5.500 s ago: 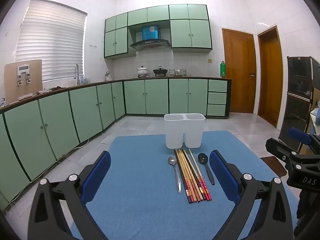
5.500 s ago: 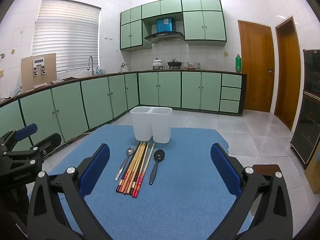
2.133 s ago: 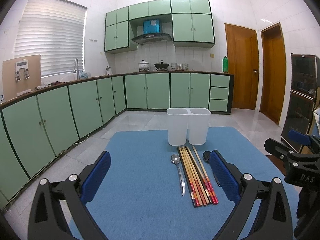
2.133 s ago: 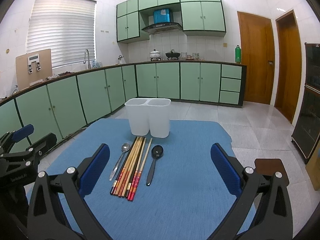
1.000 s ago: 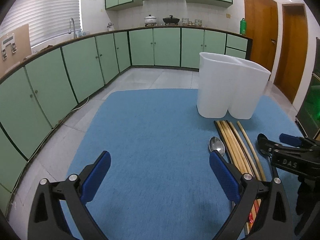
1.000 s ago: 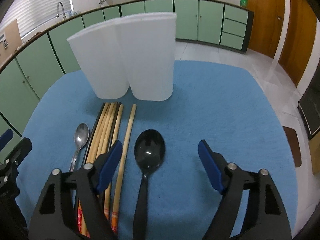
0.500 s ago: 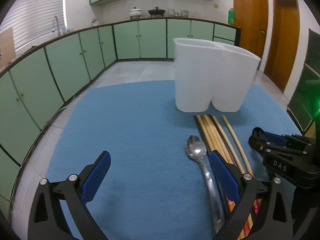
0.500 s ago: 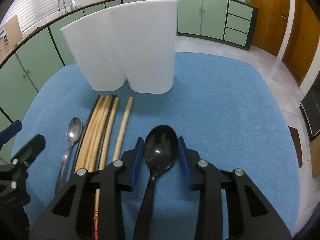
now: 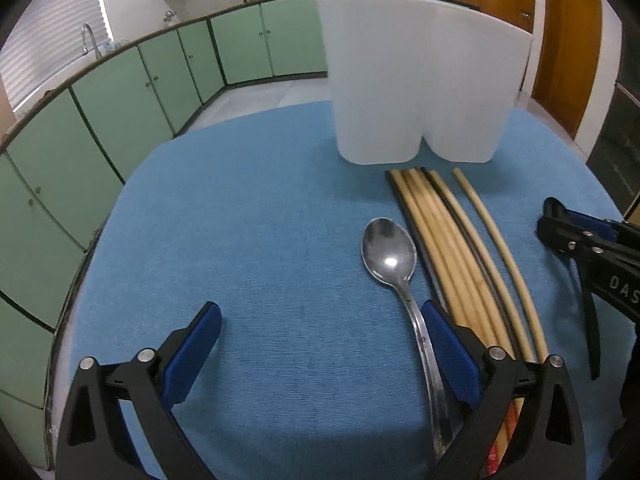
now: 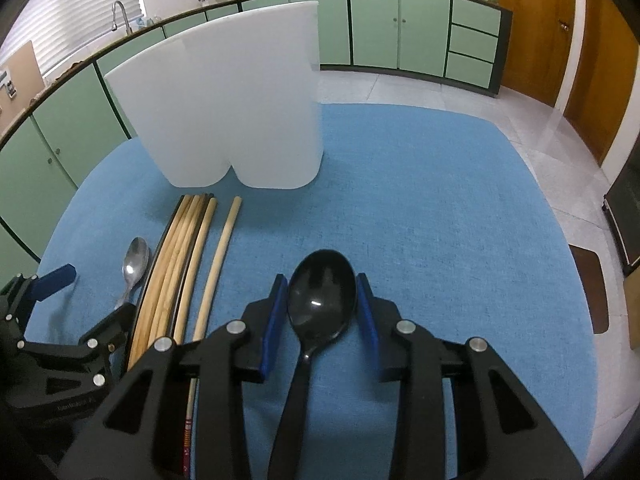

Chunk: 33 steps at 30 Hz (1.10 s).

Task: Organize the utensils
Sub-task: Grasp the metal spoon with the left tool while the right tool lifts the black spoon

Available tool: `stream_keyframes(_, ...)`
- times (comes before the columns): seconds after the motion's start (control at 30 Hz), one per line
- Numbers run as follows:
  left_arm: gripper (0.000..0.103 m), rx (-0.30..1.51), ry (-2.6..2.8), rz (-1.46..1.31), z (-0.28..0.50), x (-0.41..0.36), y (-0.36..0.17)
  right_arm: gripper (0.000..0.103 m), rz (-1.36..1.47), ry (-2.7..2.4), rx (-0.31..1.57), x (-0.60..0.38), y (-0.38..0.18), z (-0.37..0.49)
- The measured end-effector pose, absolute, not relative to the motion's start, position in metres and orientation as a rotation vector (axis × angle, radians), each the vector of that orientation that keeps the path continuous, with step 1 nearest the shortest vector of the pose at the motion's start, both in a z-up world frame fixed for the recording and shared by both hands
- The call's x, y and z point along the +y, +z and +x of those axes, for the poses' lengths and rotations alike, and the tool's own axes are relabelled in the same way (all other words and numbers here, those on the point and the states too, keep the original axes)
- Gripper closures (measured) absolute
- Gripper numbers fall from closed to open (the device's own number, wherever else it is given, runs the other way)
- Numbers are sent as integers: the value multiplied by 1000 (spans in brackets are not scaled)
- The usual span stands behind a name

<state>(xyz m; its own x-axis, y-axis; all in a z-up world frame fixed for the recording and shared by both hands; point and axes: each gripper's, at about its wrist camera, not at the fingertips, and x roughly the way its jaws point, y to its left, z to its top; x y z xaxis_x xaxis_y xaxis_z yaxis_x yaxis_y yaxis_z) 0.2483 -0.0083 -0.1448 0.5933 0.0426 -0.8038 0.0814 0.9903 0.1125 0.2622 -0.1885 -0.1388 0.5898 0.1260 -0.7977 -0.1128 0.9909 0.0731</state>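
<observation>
A black spoon [image 10: 320, 304] lies on the blue mat [image 10: 440, 220], and my right gripper [image 10: 321, 280] is shut on its bowl, a pad pressing on each side. To its left lie several wooden chopsticks [image 10: 176, 264] and a metal spoon [image 10: 135, 260]. A white two-compartment holder [image 10: 236, 120] stands upright behind them. In the left wrist view my left gripper [image 9: 320, 310] is open low over the mat. The metal spoon [image 9: 388, 252] has its handle running along the inside of the right finger, and the chopsticks [image 9: 448, 248] lie just outside that finger. The holder [image 9: 416, 92] stands ahead.
The mat covers a round-edged table whose left edge [image 9: 80, 280] drops to a tiled floor. Green kitchen cabinets [image 9: 140, 92] line the far walls. Wooden doors [image 10: 532, 32] stand at the right.
My right gripper's jaws have closed from wide apart onto the black spoon's bowl. My left gripper has come forward and down, closer to the metal spoon, still open.
</observation>
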Motion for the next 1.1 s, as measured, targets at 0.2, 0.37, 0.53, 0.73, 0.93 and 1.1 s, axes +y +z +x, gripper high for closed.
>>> stream_keyframes(0.2, 6, 931, 11, 138, 248, 3, -142, 70, -18, 125, 928, -188, -142, 262)
stream_keyframes(0.37, 6, 912, -36, 126, 252, -5, -134, 69, -36, 125, 930, -187, -142, 266)
stream_keyframes(0.53, 6, 899, -40, 147, 270, -13, -130, 68, -36, 125, 937, -192, -141, 270)
stream_keyframes(0.73, 6, 926, -25, 158, 294, -18, -132, 65, -44, 128, 949, -185, -140, 268)
stream_keyframes(0.93, 11, 956, -33, 113, 298, -15, -138, 57, -36, 140, 983, -185, -138, 272)
stream_keyframes(1.1, 45, 971, -86, 38, 305, -4, -137, 59, -50, 138, 1011, -184, -137, 280)
